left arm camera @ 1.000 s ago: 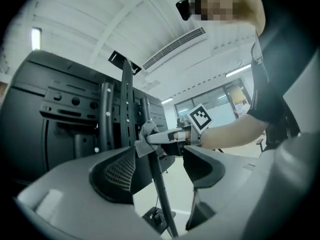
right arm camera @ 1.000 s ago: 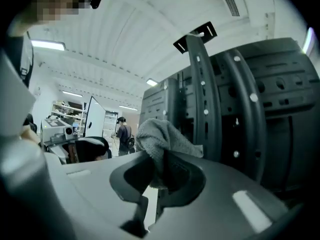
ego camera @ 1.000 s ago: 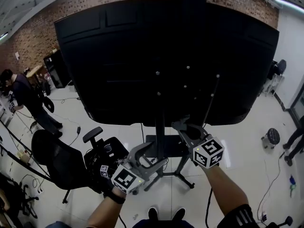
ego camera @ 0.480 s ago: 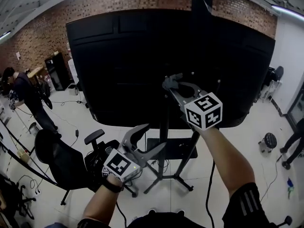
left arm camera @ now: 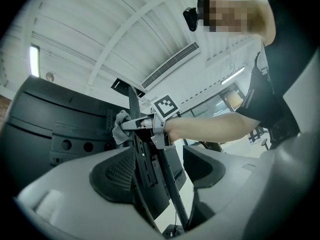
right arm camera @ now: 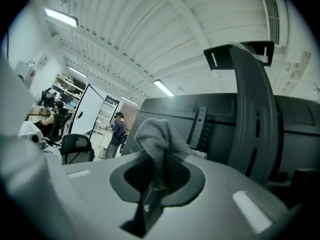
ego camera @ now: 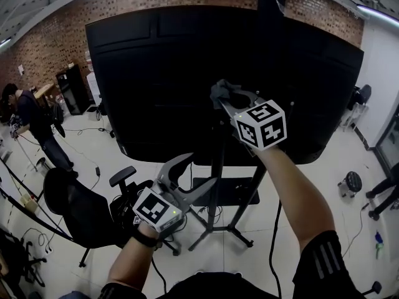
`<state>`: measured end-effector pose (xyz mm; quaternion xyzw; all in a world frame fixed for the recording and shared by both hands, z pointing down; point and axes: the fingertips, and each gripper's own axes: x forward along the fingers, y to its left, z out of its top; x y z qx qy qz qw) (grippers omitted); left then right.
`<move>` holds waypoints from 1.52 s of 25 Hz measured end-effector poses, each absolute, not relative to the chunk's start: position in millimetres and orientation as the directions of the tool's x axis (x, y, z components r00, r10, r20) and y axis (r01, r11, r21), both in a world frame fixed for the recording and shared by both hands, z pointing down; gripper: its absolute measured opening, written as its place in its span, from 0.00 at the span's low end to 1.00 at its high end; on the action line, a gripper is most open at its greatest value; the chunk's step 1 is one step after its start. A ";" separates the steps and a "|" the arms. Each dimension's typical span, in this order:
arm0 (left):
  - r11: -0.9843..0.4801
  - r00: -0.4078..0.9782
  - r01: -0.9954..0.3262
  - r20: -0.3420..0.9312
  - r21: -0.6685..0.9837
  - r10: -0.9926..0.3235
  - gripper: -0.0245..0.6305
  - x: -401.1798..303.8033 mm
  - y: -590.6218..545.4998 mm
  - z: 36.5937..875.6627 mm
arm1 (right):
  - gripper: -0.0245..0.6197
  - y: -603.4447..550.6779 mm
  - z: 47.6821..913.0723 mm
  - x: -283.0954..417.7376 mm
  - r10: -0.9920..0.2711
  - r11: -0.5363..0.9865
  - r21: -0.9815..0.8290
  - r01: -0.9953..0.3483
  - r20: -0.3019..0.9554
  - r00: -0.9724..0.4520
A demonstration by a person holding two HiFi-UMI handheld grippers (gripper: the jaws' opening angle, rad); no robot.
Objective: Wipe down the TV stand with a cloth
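A glossy white floor [ego camera: 312,179] and a red brick wall [ego camera: 56,36] surround the matte black back of the TV [ego camera: 156,86], which is mounted on a dark metal TV stand [ego camera: 215,185]. The right gripper [ego camera: 222,101] is pressed together on a crumpled grey knit cloth [ego camera: 222,91], high up at the stand's upright post. The left gripper [ego camera: 198,172] is spread and holds nothing, lower down beside the post. A black office chair [ego camera: 75,207] stands on the floor to the left.

A brick wall [ego camera: 50,42] backs white floor [ego camera: 312,179] and an office chair [ego camera: 72,207].
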<state>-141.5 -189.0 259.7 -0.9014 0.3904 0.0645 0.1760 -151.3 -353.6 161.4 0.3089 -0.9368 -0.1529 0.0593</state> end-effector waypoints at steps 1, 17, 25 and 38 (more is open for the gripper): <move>-0.636 0.687 -0.727 -0.249 -0.258 -0.683 0.53 -141.9 -190.3 262.0 | 0.09 -352.8 162.6 -149.8 -0.595 0.764 0.316 -0.562 0.008 -0.804; -0.664 0.694 -0.720 -0.198 -0.202 -0.692 0.53 -143.0 -210.1 300.7 | 0.09 -351.9 258.1 -146.4 -0.578 0.806 0.209 -0.554 0.075 -0.812; -0.674 0.691 -0.723 -0.156 -0.150 -0.706 0.53 -146.2 -220.2 331.9 | 0.09 -356.1 327.3 -144.2 -0.578 0.813 0.204 -0.546 0.161 -0.800; -0.684 0.689 -0.724 -0.052 -0.091 -0.723 0.53 -145.4 -232.2 407.5 | 0.09 -353.6 416.4 -145.1 -0.565 0.825 0.169 -0.539 0.227 -0.794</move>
